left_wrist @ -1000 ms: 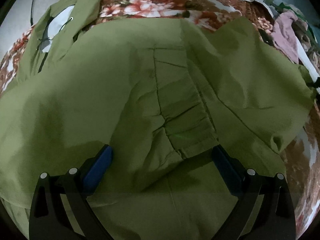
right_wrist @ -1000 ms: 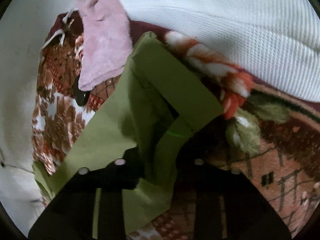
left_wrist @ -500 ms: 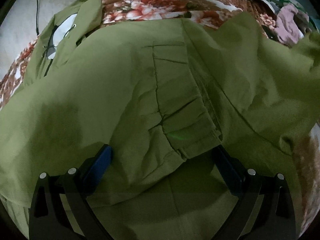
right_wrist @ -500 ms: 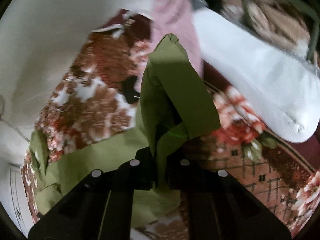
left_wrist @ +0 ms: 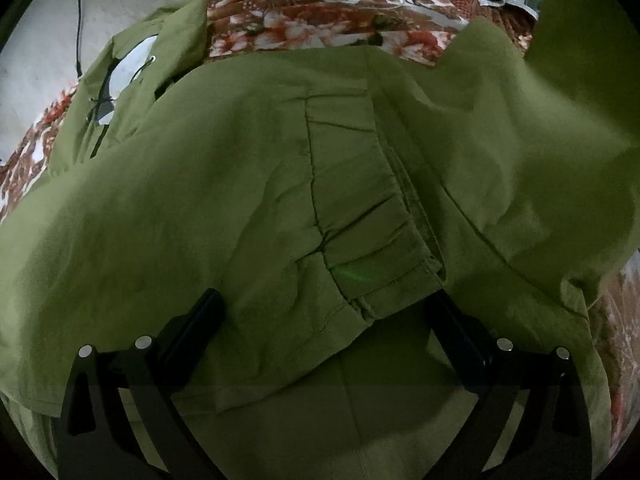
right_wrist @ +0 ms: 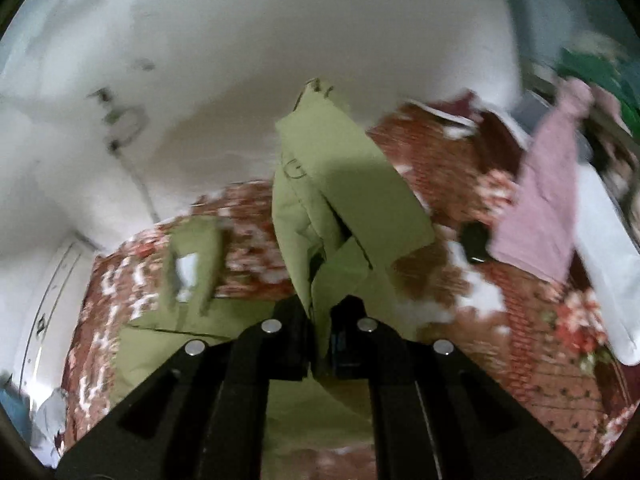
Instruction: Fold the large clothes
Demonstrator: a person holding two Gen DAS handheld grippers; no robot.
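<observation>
Right gripper (right_wrist: 320, 320) clamps the olive-green garment (left_wrist: 240, 184) above the floral bedspread (right_wrist: 520, 300); left gripper (left_wrist: 324, 312) jaws apart over the garment.

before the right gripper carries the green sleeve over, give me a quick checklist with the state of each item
1. Right gripper shut on the cuff end of the olive green cotton garment: ok.
2. Cuff lifted clear of the red-brown floral bedspread: ok.
3. Left gripper open over the garment body, nothing pinched: ok.
4. Body lying flat: not ok, creased at the centre.
5. Pink cloth clear of the fold path: cannot tell.
</observation>
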